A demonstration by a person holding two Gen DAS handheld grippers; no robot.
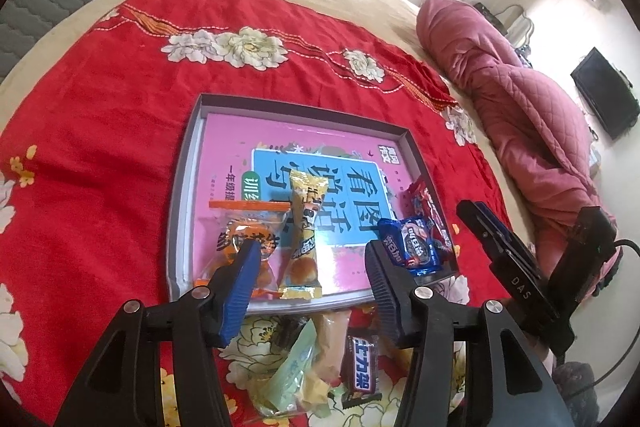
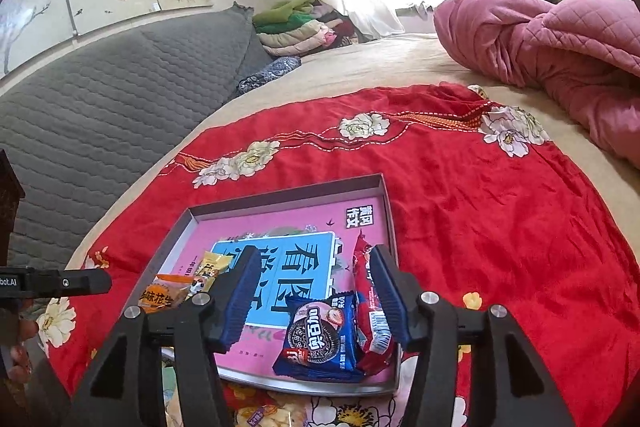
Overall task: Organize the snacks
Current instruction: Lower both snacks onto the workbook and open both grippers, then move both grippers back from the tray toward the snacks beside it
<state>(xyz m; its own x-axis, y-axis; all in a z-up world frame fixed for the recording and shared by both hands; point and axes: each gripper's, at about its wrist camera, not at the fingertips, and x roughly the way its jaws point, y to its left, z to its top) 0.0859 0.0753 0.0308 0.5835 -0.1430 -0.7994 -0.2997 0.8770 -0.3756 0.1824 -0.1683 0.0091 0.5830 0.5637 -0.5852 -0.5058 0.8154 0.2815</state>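
Note:
A shallow grey tray (image 1: 188, 163) with a pink printed bottom lies on the red cloth. In it are an orange peanut packet (image 1: 256, 223), a yellow bread packet (image 1: 304, 227), a blue Oreo packet (image 1: 420, 247) and a red packet (image 1: 428, 203). My left gripper (image 1: 312, 251) hangs open over the tray's near edge; the yellow packet lies between its fingers, untouched. My right gripper (image 2: 314, 259) is open above the Oreo packet (image 2: 320, 331) and the red packet (image 2: 370, 307), holding nothing. It also appears at the right of the left wrist view.
Loose snacks lie on the cloth in front of the tray: a Snickers bar (image 1: 360, 367), a green packet (image 1: 292, 379) and a yellowish one (image 1: 332, 347). A pink quilt (image 2: 540, 43) is bunched at the right. A grey padded headboard (image 2: 100, 99) runs along the left.

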